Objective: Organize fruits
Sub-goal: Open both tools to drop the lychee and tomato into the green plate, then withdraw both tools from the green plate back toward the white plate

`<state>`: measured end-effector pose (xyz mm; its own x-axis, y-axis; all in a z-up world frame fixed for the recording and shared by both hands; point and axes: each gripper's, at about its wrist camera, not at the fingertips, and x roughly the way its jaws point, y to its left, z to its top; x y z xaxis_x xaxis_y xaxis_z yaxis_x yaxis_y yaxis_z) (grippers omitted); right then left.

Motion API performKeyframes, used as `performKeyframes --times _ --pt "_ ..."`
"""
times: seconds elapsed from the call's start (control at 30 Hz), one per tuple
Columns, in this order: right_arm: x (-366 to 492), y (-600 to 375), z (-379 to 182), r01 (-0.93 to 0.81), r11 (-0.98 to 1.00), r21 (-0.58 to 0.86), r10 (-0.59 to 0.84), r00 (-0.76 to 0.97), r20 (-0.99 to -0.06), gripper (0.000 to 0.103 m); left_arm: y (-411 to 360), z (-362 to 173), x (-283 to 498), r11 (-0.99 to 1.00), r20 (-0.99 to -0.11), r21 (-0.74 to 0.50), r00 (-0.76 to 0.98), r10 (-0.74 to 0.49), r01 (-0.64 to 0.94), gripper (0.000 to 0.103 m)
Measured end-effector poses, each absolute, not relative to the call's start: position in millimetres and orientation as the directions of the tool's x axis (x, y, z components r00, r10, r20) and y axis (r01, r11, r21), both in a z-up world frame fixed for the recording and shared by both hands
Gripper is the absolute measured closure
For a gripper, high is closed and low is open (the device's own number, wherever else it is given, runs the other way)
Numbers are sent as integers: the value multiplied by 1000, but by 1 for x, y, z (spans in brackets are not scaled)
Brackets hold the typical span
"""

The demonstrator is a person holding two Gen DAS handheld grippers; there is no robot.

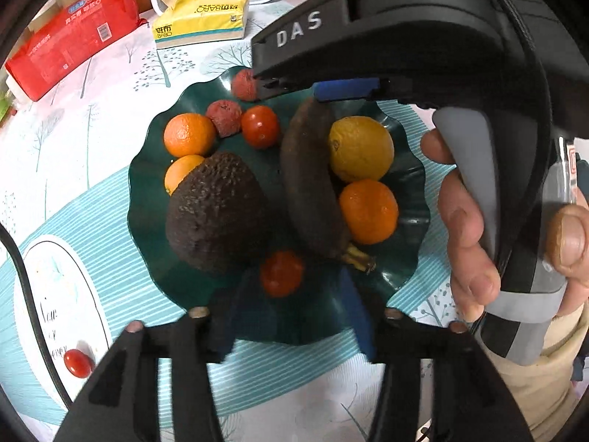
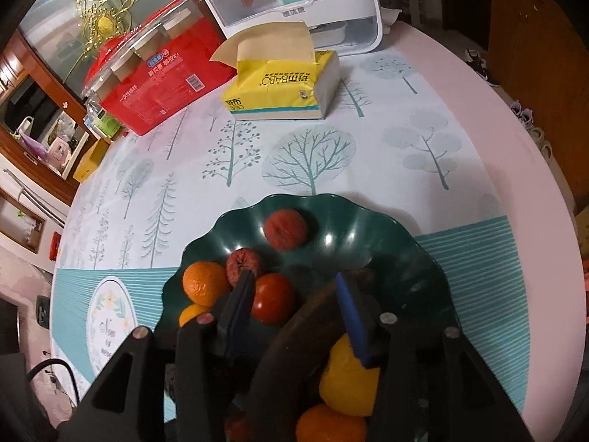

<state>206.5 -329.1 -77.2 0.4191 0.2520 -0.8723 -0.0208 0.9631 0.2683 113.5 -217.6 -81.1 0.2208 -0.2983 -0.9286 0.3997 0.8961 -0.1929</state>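
A dark green wavy plate (image 1: pixel 147 191) (image 2: pixel 405 228) holds an avocado (image 1: pixel 217 213), a blackened banana (image 1: pixel 309 176) (image 2: pixel 294 350), a lemon (image 1: pixel 360 147) (image 2: pixel 346 379), oranges (image 1: pixel 189 134), lychees (image 1: pixel 222 118) (image 2: pixel 285 228) and tomatoes (image 1: pixel 259 125). My left gripper (image 1: pixel 296 274) hangs open over the plate's near rim. A tomato (image 1: pixel 281 272) lies between its blue pads, untouched. My right gripper (image 1: pixel 305 90) (image 2: pixel 294 278) is open over the plate's far side, straddling the banana's tip with a gap on its left. A small tomato (image 1: pixel 77 362) lies on the tablecloth.
A yellow tissue box (image 1: pixel 200 18) (image 2: pixel 279 84), a red package (image 1: pixel 73 40) (image 2: pixel 165 77) and a white container (image 2: pixel 294 0) stand at the back of the table. A black cable (image 1: pixel 25 276) runs along the left. A person's hand (image 1: pixel 467 221) grips the right gripper's handle.
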Motion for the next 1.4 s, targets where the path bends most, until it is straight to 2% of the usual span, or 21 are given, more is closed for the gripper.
performKeyframes --times 0.1,0.23,0.83,0.93,1.23,1.4 --pt "202 -330 -75 -18 956 292 272 422 -865 56 -215 -75 111 901 -929 -167 242 -280 400 47" --pt "192 -327 -69 -21 958 285 264 443 -857 56 -207 -66 110 910 -923 -151 273 -270 387 37" --pt "142 -304 -46 -29 976 216 201 504 -840 56 -163 -47 92 940 -912 -108 345 -223 323 35" --pt "132 -301 -42 -22 980 198 182 506 -843 56 -154 -40 87 944 -907 -95 364 -213 316 31" --pt "105 -282 -22 -7 982 189 166 515 -841 56 -80 -7 82 975 -874 -33 468 -135 218 30" --pt "92 -249 9 -63 982 181 186 536 -823 56 -13 34 73 997 -796 21 604 -28 73 15"
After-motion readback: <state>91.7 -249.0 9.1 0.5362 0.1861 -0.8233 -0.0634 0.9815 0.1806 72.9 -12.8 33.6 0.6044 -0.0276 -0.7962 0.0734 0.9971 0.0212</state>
